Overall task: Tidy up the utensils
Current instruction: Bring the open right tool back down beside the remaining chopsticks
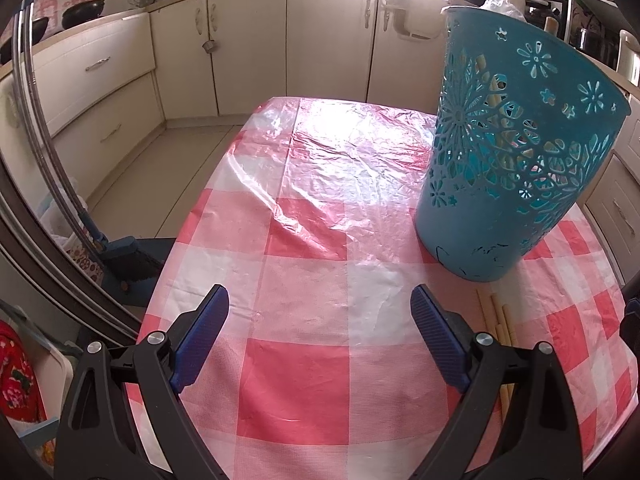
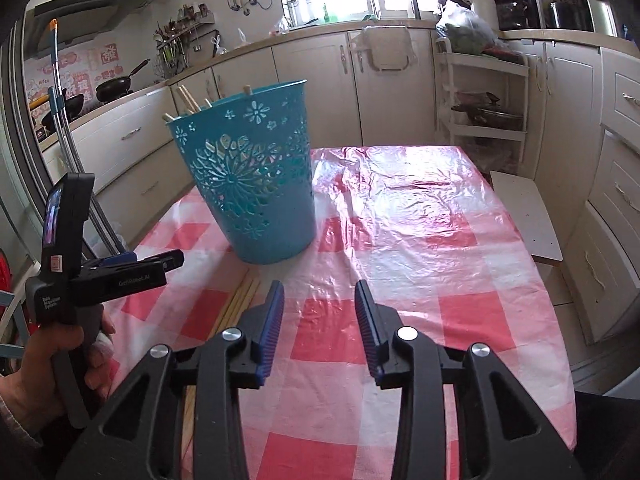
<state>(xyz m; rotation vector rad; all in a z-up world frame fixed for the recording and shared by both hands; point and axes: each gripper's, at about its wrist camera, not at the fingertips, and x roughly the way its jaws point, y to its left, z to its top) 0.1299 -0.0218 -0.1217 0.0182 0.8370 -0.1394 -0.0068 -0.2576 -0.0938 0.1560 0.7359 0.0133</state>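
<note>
Looks partway done: several wooden chopsticks (image 2: 188, 100) already stand in the teal cut-out plastic basket (image 2: 256, 176) mid-bench, a few more (image 2: 242, 300) lie near the front edge. Both the left gripper (image 1: 320, 340) and right gripper (image 2: 320, 328) are spread and empty.

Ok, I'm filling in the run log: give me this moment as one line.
left gripper: open, empty | right gripper: open, empty | teal basket: upright, holds chopsticks | loose chopsticks: on checked tablecloth beside basket

Glossy, crinkled plastic sheet (image 2: 400, 208) over a red-and-white checked cloth on the worktop, smooth teal plastic basket (image 2: 256, 184) with pierced flower pattern, pale matt wooden chopsticks (image 1: 498, 320), ribbed blue pads on matt black plastic jaws, shiny metal bolts
</note>
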